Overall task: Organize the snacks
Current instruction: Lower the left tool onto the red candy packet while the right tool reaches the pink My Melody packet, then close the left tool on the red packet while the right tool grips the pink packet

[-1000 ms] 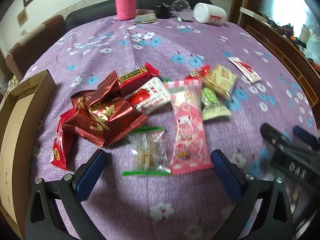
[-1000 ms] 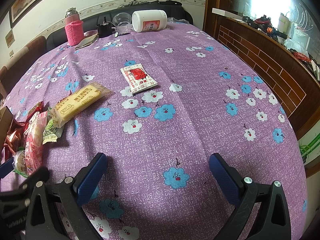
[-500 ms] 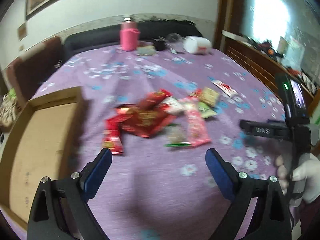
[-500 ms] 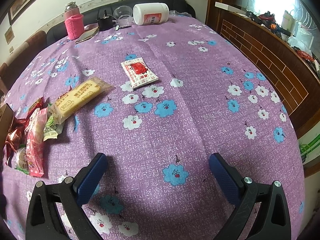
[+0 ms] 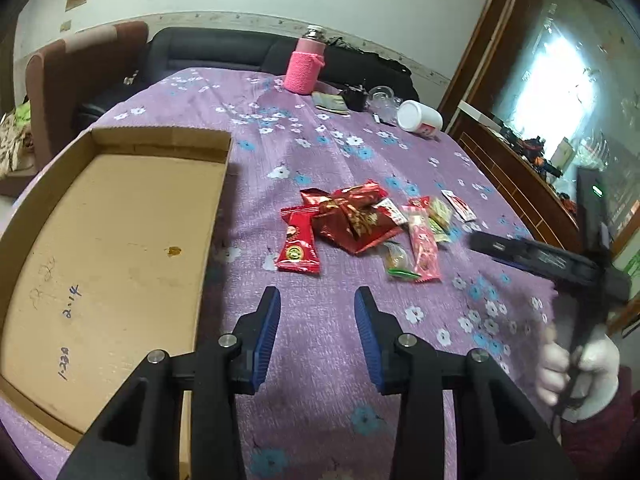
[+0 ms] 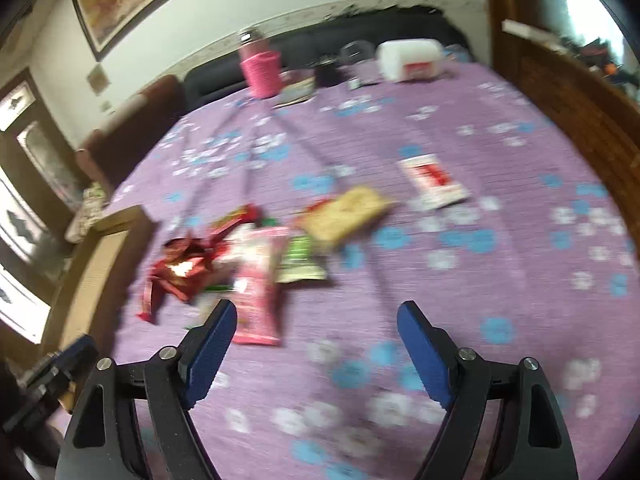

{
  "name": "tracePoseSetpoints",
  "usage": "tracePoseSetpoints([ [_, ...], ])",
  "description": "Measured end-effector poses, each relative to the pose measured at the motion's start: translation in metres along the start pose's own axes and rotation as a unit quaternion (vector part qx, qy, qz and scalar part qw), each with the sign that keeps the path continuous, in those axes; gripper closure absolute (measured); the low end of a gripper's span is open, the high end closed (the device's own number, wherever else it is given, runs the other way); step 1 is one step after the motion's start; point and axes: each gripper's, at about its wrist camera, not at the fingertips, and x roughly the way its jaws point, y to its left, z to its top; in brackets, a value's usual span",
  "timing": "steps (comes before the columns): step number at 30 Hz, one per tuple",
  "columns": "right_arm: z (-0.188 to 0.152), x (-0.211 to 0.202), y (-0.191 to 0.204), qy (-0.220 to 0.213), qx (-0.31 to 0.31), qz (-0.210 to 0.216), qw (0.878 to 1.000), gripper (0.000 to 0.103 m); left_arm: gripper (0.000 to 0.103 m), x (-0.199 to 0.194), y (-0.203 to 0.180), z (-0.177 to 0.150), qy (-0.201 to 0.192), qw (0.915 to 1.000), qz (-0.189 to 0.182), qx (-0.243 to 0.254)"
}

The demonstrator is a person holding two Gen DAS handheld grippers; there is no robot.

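Left wrist view: crinkly foil snack packets beside flat cardboard tray; both grippers empty, closing, right view apparently blurred.

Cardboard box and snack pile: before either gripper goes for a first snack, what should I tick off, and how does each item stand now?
1. Cardboard box has room: ok, its floor is bare.
2. Snack pile within view and unobstructed: ok, it lies on the purple tablecloth beside the box.
3. Left gripper free: ok, its jaws are closing with nothing between them.
4. Right gripper free: ok, its jaws are closing on nothing; the pink packet lies just beyond the left fingertip.
5. Stray white-and-red packet accounted for: ok, it lies apart from the pile.
6. Right wrist view sharp enough to aim: not ok, blurred.
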Motion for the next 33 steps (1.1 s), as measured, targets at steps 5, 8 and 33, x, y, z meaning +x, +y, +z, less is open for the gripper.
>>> tracePoseSetpoints([
  [5,0.008,0.034,0.018,0.025,0.015,0.027,0.999,0.032,0.061,-0.001,-0.011,0.006,0.000,0.9997,-0.008,0.022],
  [8,0.009,0.050,0.030,0.033,0.004,0.019,0.999,0.040,0.061,0.007,-0.019,0.010,0.008,0.9991,-0.012,0.039],
  [33,0.006,0.061,0.009,0.003,0.022,0.073,0.997,0.072,0.062,0.111,-0.010,0.054,0.110,0.9879,0.071,0.083],
])
